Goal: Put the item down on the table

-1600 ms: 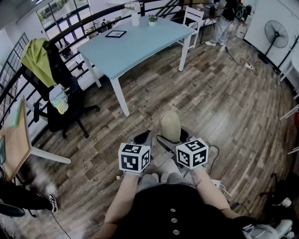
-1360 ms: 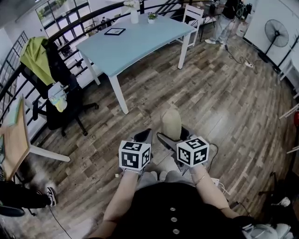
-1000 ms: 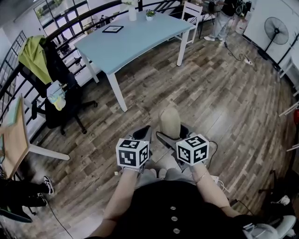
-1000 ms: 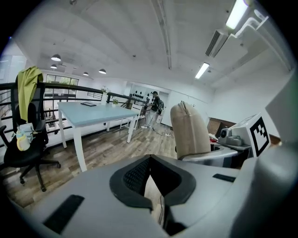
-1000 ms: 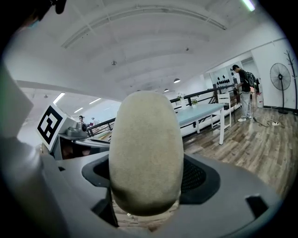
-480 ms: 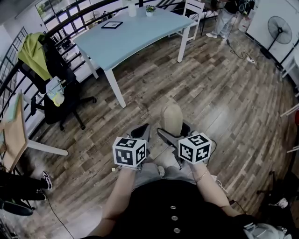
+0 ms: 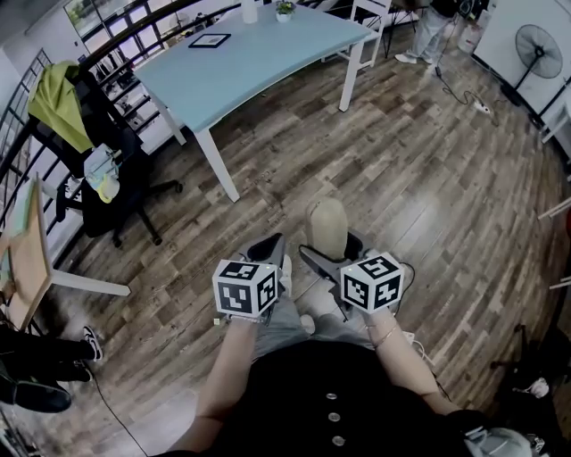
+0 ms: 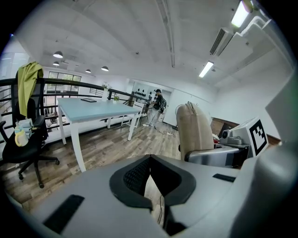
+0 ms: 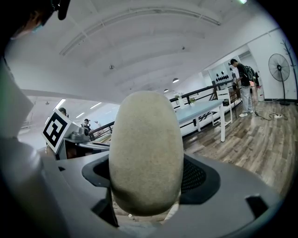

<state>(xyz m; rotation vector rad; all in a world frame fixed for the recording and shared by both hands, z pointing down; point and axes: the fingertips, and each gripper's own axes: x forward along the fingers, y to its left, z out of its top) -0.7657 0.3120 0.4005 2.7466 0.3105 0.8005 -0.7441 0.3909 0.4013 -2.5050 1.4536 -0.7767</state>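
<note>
A beige, egg-shaped soft item (image 7: 326, 223) stands upright between the jaws of my right gripper (image 7: 328, 252), which is shut on its lower part. In the right gripper view the item (image 9: 144, 148) fills the middle, above the gripper (image 9: 146, 182). Beside it my left gripper (image 7: 268, 253) is shut with nothing in it; its jaws meet in the left gripper view (image 8: 150, 168), where the item (image 8: 193, 130) shows to the right. The light-blue table (image 7: 259, 62) stands some way ahead, over wooden floor. Both grippers are held at waist height, well short of it.
A dark picture frame (image 7: 209, 40) and small pots lie at the table's far end. A black office chair draped with a green jacket (image 7: 53, 98) stands left, by a wooden desk (image 7: 25, 259). Far right are a floor fan (image 7: 533, 40), a floor cable (image 7: 473, 105) and a standing person (image 7: 437, 27).
The table and chair have slid a little up and left in the head view. Both grippers keep the same pose, the right one still shut on the beige item.
</note>
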